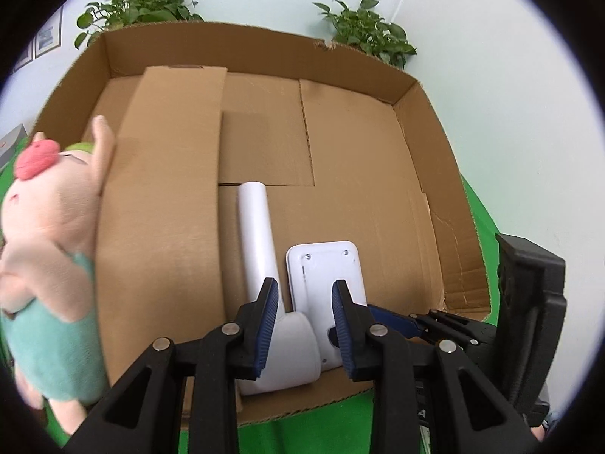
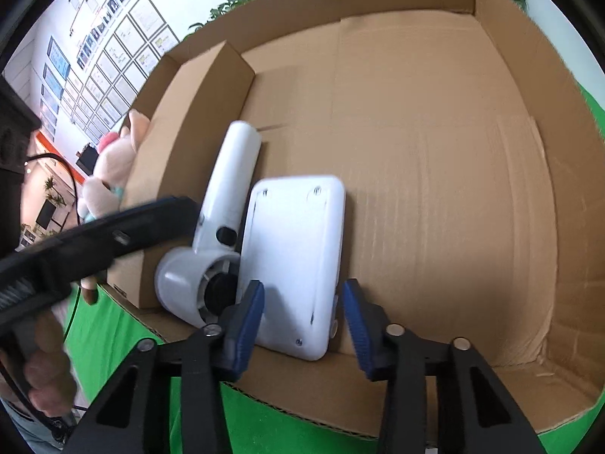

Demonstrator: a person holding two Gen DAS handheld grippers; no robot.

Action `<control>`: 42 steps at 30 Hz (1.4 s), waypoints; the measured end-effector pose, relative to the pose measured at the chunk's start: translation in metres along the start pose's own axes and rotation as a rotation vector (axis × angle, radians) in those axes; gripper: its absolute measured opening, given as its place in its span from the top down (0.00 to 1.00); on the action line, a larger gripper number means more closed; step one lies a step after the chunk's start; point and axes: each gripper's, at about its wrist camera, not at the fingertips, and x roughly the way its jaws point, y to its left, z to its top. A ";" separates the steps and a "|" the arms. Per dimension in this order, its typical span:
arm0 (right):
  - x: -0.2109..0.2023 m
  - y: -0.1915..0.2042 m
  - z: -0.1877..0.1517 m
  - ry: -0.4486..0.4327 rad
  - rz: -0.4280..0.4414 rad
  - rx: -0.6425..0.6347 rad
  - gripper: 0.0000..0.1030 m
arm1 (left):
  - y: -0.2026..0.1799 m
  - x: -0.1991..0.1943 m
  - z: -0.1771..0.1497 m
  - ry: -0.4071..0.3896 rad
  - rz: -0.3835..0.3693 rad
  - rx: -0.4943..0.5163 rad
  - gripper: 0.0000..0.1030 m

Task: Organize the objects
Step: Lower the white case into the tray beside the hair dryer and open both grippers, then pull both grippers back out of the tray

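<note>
A large open cardboard box (image 1: 435, 159) (image 2: 472, 151) lies on a green surface. Inside lie a white hair dryer (image 1: 261, 249) (image 2: 227, 189) and a flat white device (image 1: 329, 276) (image 2: 295, 257), side by side near the front wall. A closed brown carton (image 1: 162, 227) (image 2: 189, 132) stands at the box's left. A pink plush pig in a teal dress (image 1: 49, 234) (image 2: 109, 166) sits left of the carton. My left gripper (image 1: 302, 325) is open above the dryer's head. My right gripper (image 2: 302, 325) is open around the white device's near end.
Potted plants (image 1: 359, 30) stand behind the box against a pale wall. The green cloth (image 2: 264, 416) shows in front of the box. The right gripper's body (image 1: 529, 310) is at the right of the left wrist view. Framed papers (image 2: 124, 45) hang on the far wall.
</note>
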 end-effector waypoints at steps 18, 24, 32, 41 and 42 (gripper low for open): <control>-0.122 0.057 -0.079 -0.390 -0.337 -0.229 0.00 | -0.031 -0.104 -0.076 -0.490 0.422 0.158 0.13; -0.135 0.066 -0.123 -0.432 -0.360 -0.222 0.00 | -0.028 -0.112 -0.099 -0.450 0.434 0.101 0.13; -0.150 0.066 -0.151 -0.482 -0.331 -0.218 0.00 | -0.034 -0.119 -0.118 -0.437 0.487 0.098 0.13; -0.153 0.070 -0.154 -0.511 -0.351 -0.214 0.00 | -0.038 -0.125 -0.120 -0.445 0.497 0.091 0.13; -0.154 0.069 -0.156 -0.512 -0.352 -0.213 0.00 | -0.037 -0.125 -0.121 -0.442 0.497 0.089 0.13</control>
